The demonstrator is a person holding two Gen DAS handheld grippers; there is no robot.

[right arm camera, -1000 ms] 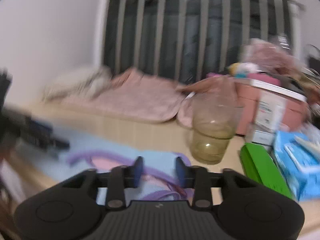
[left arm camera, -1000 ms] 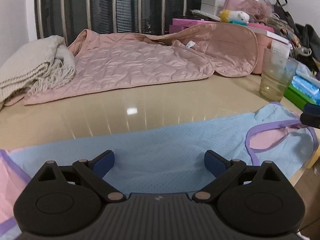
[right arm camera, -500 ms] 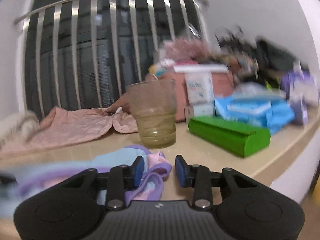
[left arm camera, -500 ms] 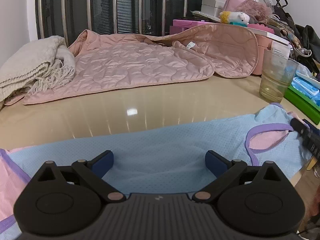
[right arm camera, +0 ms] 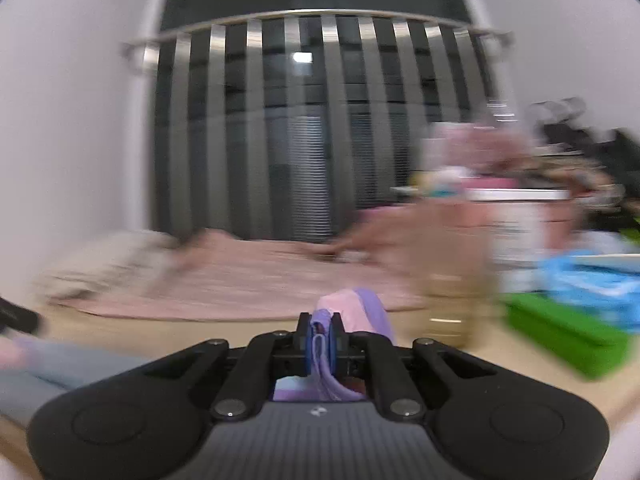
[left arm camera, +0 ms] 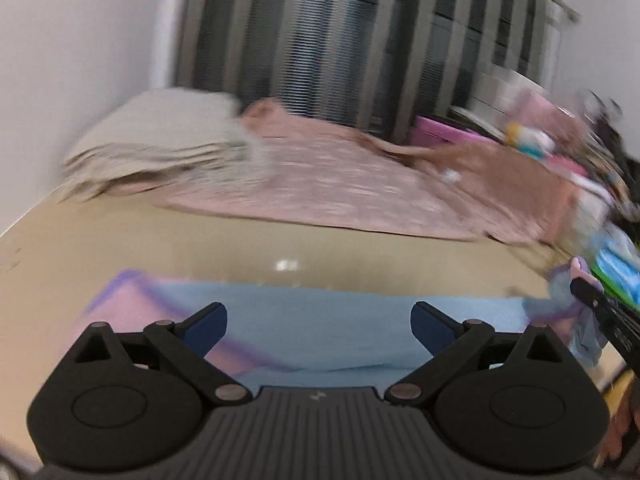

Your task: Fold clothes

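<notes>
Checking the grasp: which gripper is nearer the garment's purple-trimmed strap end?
Right. The right gripper is shut on the purple-trimmed strap end; the left gripper hangs open over the blue middle.

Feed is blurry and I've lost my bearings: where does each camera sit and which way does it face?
Left wrist: on the left gripper, jaws open, looking over the blue garment toward the window bars; right gripper's tip at right edge.
Right wrist: on the right gripper, shut on the garment's purple-trimmed edge, facing the same window.
Shared: pink quilt, beige table, green box.
</notes>
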